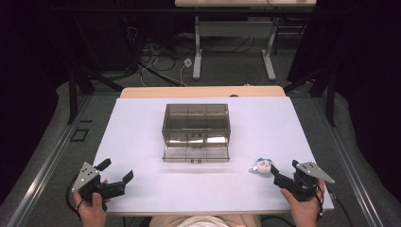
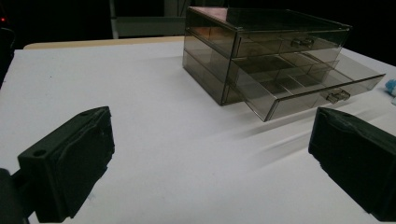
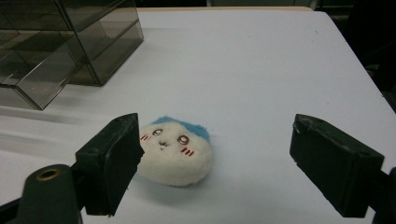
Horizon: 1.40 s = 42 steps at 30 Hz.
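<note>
High view: the drawer unit [image 1: 196, 131] sits at centre with its bottom drawer [image 1: 196, 153] pulled out; the plush toy [image 1: 261, 166] lies lower right, just beside the right gripper [image 1: 280, 180].

Left gripper view: the left gripper [image 2: 210, 163] has its jaws spread, nothing between, over bare table [image 2: 140, 84].

Right gripper view: jaws apart flank the toy, the left jaw nearly touching it. Likely step: closing on it, then carrying it to the drawer across open table.

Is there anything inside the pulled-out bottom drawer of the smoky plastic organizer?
The open drawer of the organizer shows divider walls and nothing in the compartments visible through the tinted plastic. Its rear part sits under the upper drawers and is too dark to judge.
</note>
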{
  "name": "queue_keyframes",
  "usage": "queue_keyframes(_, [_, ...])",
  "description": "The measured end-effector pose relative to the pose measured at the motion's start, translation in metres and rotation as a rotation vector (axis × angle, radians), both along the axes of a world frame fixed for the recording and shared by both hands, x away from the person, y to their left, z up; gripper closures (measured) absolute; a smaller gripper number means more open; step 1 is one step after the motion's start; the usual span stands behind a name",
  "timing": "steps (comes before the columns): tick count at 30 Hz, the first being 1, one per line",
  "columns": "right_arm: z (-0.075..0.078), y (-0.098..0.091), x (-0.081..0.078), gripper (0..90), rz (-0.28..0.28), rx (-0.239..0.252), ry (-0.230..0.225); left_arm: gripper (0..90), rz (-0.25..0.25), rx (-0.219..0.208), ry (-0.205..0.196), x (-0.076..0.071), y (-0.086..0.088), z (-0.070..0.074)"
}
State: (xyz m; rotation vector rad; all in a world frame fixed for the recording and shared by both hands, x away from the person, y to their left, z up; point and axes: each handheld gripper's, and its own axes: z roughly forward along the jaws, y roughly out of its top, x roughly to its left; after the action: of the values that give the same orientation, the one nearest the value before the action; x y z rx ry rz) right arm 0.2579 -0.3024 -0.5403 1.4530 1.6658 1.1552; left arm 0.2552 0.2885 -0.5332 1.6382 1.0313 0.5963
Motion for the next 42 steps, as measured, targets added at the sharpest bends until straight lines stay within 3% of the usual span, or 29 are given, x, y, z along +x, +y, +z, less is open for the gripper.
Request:
queue_keyframes(3, [0.0, 0.002, 0.002, 16.1, -0.018, -0.006, -0.01, 0.3, 0.003, 0.008, 0.003, -0.001, -0.001, 0.0])
queue_keyframes(8, [0.001, 0.004, 0.002, 16.1, 0.019, -0.005, 0.012, 0.3, -0.008, 0.015, -0.001, 0.002, -0.003, 0.0])
queue_keyframes(17, [0.002, 0.008, 0.001, 16.1, 0.017, -0.005, 0.03, 0.3, -0.024, 0.033, 0.003, 0.002, -0.005, -0.001])
queue_keyframes(22, [0.0, 0.011, 0.003, 16.1, 0.016, -0.004, -0.006, 0.3, -0.021, 0.032, 0.002, 0.003, -0.005, -0.001])
queue_keyframes(24, [0.001, 0.01, 0.003, 16.1, 0.031, -0.001, 0.031, 0.3, -0.021, 0.036, 0.004, 0.003, -0.005, -0.002])
queue_keyframes(42, [-0.004, 0.034, 0.018, 16.4, 0.082, -0.032, 0.074, 0.3, -0.023, 0.053, 0.008, -0.004, -0.003, -0.003])
